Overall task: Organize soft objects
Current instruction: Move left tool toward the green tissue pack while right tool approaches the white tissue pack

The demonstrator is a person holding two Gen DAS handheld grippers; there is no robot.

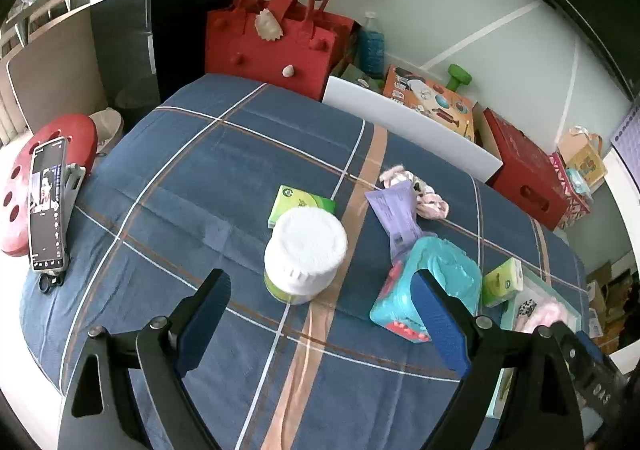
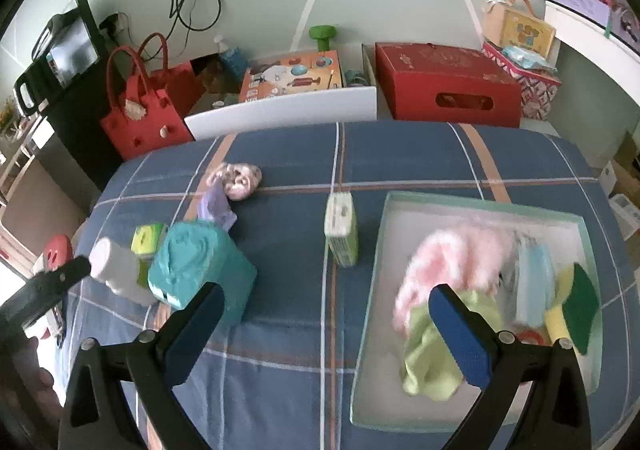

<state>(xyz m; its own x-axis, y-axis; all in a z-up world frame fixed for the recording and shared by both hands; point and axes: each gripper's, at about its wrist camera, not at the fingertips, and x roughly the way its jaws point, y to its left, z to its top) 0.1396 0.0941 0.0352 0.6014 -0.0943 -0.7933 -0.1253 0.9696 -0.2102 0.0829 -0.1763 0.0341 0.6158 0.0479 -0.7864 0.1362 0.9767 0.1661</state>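
Plaid bedding (image 2: 280,154) bears our tray (image 2: 384,250); beside it a tissue pack (image 2: 341,236) stands on edge, pointing away; both grippers (image 1: 320,314) (image 2: 324,330) gape, empty.

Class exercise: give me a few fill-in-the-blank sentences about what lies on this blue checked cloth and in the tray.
1. The pink fluffy cloth lies inside the ____.
2. The white roll stands in front of a flat ____ packet.
3. The left hand-held gripper has its jaws ____, with nothing between them.
4. The phone leans on a stand in front of a ____ cushion.

Missing words: tray; green; open; red
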